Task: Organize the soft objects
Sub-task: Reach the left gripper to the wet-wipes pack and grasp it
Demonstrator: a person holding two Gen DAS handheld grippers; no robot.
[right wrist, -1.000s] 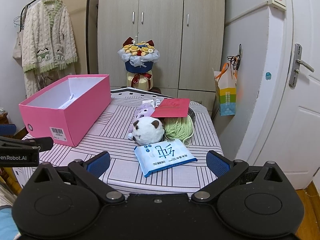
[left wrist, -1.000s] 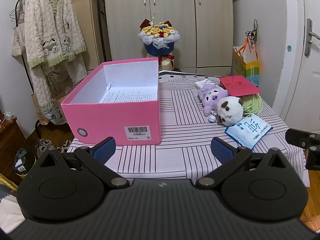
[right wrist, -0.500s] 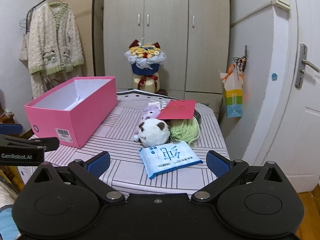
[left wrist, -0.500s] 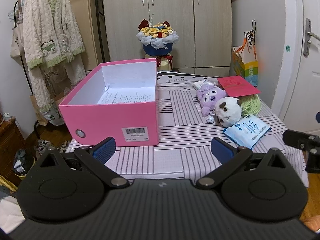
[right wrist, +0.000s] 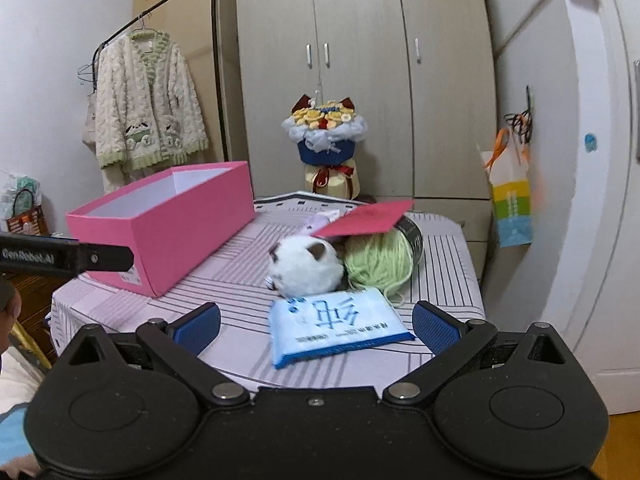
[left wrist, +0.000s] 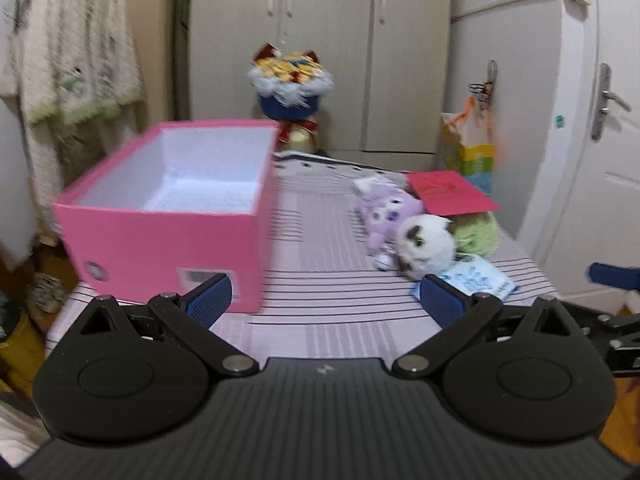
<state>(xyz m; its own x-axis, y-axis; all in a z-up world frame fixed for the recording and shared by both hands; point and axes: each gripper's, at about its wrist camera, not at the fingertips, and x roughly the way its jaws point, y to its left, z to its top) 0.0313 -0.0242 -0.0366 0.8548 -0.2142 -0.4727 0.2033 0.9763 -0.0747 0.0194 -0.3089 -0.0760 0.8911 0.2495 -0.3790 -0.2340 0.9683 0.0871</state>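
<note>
Two hand-held grippers have both dropped lower and closer to the worktop (right wrist: 440,248) than a second ago, and the left view is now smeared with motion, so I judge the approach is only beginning and nothing is sorted yet. The pink box (left wrist: 168,216), the likely container, stands open and appears empty on the left side of the striped cloth, well apart from the soft things bunched at the right. There a red card (right wrist: 364,218) rests on the green yarn ball (right wrist: 378,258), the white plush (right wrist: 306,266) lies just beside the yarn, the purple plush (left wrist: 386,210) lies behind it, and the blue tissue pack (right wrist: 336,330) lies nearest. The right hand-held gripper (right wrist: 316,326), released with jaws spread wide, now frames that pack, which suggests the first pick. The left hand-held gripper (left wrist: 326,294) is likewise released and holds nothing. "GenRobot.AI" reads on the left tool's side; the pack carries large Chinese characters; the box's barcode label is too blurred to read.
</note>
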